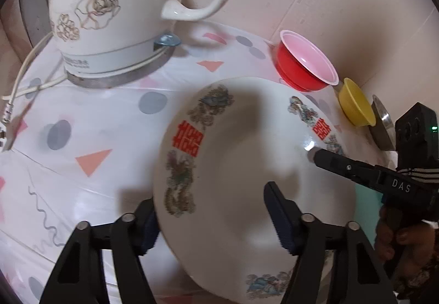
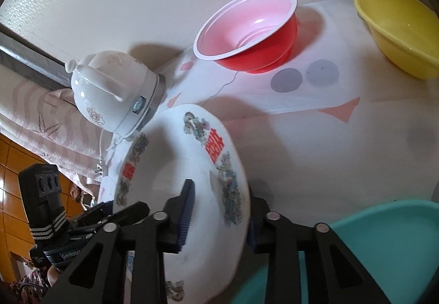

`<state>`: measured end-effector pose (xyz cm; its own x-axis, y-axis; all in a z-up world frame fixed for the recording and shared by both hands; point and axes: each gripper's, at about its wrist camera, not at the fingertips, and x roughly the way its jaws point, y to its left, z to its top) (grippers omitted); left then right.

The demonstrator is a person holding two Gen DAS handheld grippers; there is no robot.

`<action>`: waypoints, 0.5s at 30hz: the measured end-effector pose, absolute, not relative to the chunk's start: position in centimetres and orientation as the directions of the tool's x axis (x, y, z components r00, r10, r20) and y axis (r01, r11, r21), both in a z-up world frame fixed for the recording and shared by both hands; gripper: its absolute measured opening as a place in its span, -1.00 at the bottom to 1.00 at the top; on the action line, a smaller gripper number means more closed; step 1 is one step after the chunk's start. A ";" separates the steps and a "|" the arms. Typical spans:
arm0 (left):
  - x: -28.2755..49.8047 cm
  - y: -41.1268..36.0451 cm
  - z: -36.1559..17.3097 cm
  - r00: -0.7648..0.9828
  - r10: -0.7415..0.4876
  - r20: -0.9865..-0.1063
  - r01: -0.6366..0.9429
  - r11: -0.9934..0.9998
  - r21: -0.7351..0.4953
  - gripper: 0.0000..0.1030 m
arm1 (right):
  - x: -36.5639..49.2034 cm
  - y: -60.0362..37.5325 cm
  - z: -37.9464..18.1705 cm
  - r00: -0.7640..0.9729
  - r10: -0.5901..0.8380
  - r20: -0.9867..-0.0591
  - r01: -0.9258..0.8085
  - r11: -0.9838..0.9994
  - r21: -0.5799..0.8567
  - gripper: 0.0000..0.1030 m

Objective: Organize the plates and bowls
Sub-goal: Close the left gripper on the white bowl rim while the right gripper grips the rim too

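Note:
A large white plate (image 1: 247, 167) with red characters and flower prints is held tilted above the table. My left gripper (image 1: 214, 224) straddles its near left rim, one finger under and one over. My right gripper (image 2: 219, 219) straddles the opposite rim (image 2: 236, 167); it shows in the left wrist view as a black finger (image 1: 337, 164) touching the plate's right side. A red bowl (image 1: 304, 65) with a pale pink inside and a yellow bowl (image 1: 356, 104) stand at the back by the wall; they also show in the right wrist view, red (image 2: 252, 30), yellow (image 2: 400, 32).
A white electric kettle (image 1: 115, 10) with its cord stands at the back left on the patterned tablecloth (image 1: 82, 139). A teal basin (image 2: 384, 243) sits at the near right. A metal dish (image 1: 384, 123) lies beyond the yellow bowl. The wall runs close behind.

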<state>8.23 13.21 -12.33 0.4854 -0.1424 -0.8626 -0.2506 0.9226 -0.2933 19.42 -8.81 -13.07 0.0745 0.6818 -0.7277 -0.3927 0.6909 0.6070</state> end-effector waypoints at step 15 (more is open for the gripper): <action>7.4 16.3 -12.0 0.495 -0.131 -0.859 -0.314 0.895 -0.318 0.15 | 18.5 -8.1 -13.1 0.020 0.707 -0.707 -0.388 0.658 0.646 -0.44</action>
<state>7.45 16.26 -12.05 0.4955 -0.1313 -0.8586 -0.3138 0.8947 -0.3180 18.55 -8.09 -13.11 0.0202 0.7066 -0.7074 -0.3877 0.6577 0.6459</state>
